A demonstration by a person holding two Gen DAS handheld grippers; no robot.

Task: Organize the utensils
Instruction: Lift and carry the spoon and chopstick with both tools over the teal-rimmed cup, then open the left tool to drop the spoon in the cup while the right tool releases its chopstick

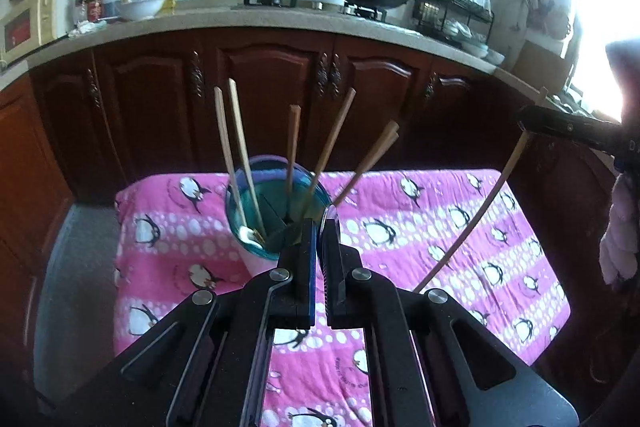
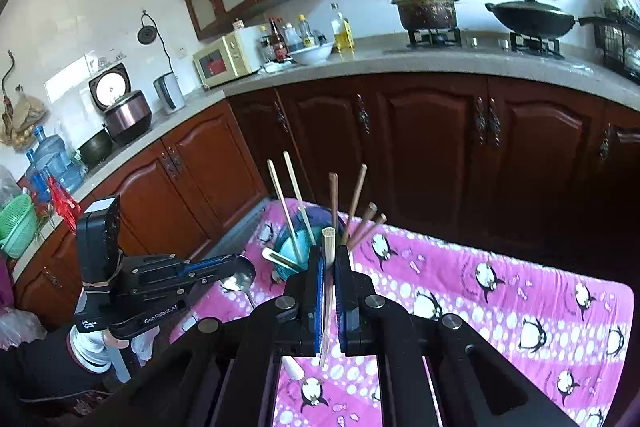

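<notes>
Six chopsticks (image 1: 244, 163) already stood in the blue cup (image 1: 276, 211). My left gripper (image 1: 320, 227), beside the cup, pinched a metal spoon (image 2: 238, 277); my right gripper (image 2: 329, 255) clamped one bamboo chopstick (image 2: 328, 247). Both remained to deposit.

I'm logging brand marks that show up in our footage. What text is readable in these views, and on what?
"GenRobot.AI": white print on the side of the left gripper, right wrist view.
Small white label on its handle: too small to read.
Bottle labels on the counter: blurred.
Print on the pink penguin cloth: unreadable.
</notes>
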